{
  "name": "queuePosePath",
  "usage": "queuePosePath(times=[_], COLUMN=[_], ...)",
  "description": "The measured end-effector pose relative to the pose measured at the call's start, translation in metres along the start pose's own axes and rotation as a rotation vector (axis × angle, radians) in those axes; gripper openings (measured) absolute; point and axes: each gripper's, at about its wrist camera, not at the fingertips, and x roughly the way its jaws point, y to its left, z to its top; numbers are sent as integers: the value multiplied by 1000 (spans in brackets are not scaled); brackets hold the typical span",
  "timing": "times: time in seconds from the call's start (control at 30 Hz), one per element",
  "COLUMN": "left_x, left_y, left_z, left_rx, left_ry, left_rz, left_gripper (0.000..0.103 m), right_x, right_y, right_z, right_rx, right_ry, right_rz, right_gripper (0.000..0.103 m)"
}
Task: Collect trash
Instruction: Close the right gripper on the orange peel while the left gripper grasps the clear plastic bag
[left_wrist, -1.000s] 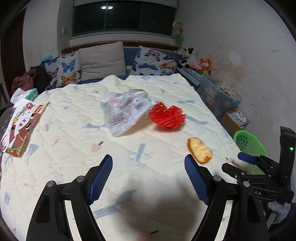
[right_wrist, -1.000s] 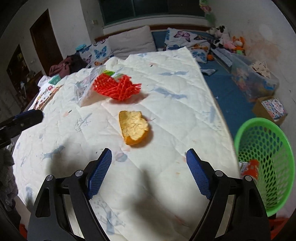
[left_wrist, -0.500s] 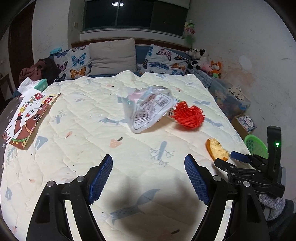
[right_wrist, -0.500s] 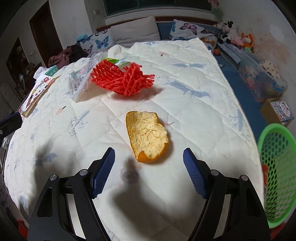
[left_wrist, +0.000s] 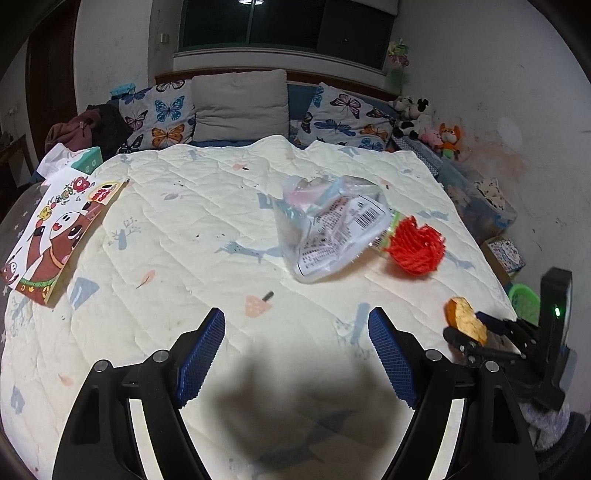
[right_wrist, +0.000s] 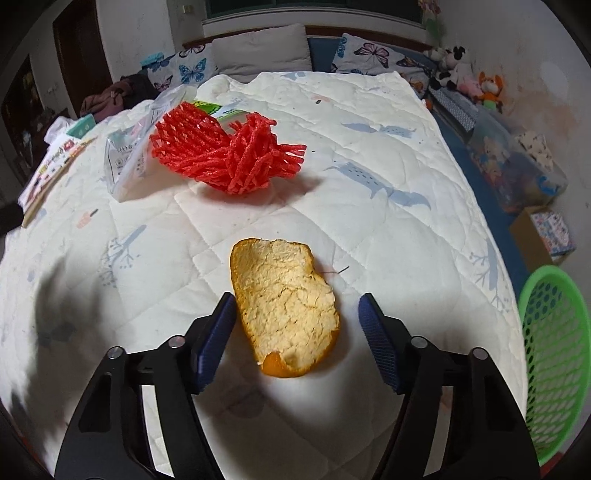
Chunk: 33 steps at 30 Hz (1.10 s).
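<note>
Right wrist view puts your right gripper (right_wrist: 297, 332) low over the bed (right_wrist: 388, 236), its jaws closing with the orange peel (right_wrist: 286, 310) between them; the left pad is at the peel's edge, the right pad still apart from it. Beyond lies the red foam net (right_wrist: 225, 155), then the plastic wrapper (right_wrist: 129, 155). A green basket (right_wrist: 554, 350) stands beside the bed. Your left gripper (left_wrist: 295, 354) hangs wide open, holding nothing.
</note>
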Motion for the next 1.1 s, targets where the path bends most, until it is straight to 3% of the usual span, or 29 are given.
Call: queuePosePath(times=[0.37, 0.77, 1.03, 1.1], left_x=[39, 89, 106, 109], left_y=[8, 3, 5, 9], left_z=[35, 61, 66, 66], left_rx=[-27, 0, -9, -31], left_ry=[2, 23, 31, 44], left_rz=[27, 26, -26, -57], left_gripper=[77, 72, 70, 62], right_x=[-1, -4, -4, -3], right_y=[5, 1, 1, 2], right_z=[-1, -1, -1, -2], right_rx=[-33, -13, -9, -9], right_ry=[-16, -21, -21, -22], right_rz=[-8, 13, 18, 16], right_gripper=[48, 44, 44, 44])
